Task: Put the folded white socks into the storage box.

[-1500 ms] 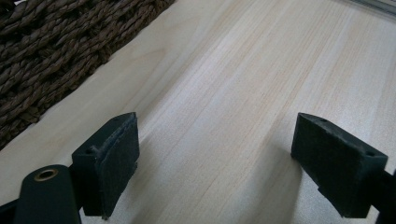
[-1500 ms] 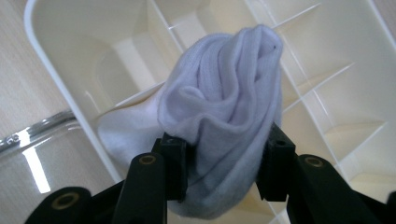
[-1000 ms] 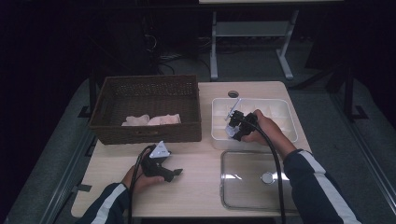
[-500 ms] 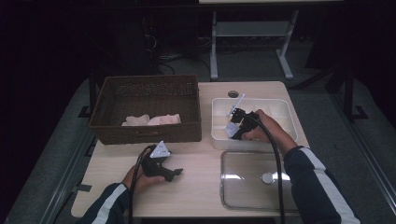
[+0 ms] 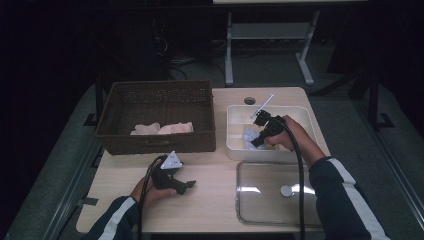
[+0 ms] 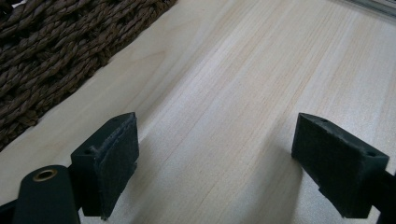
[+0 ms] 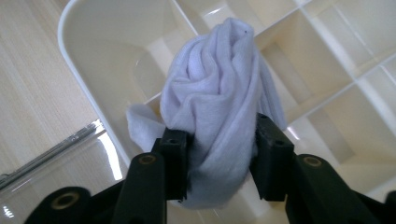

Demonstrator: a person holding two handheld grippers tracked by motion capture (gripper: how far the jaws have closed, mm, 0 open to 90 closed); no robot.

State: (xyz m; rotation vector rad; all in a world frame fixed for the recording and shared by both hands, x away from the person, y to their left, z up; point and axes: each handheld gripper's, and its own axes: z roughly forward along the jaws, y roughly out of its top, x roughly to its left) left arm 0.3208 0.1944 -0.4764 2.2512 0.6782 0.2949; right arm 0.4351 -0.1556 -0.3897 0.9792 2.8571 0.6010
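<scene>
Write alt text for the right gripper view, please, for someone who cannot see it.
Two black fingers of the right gripper pinch a rolled white cloth above a cream divided tray. The tray sits on a pale wooden table, with a clear lid beside it.

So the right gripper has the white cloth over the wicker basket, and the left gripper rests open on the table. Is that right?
Not quite. The right gripper holds the white cloth over the white divided tray, not the wicker basket; the right gripper view shows the tray's compartments beneath it. The rest stands: the left gripper rests open on the table.
</scene>
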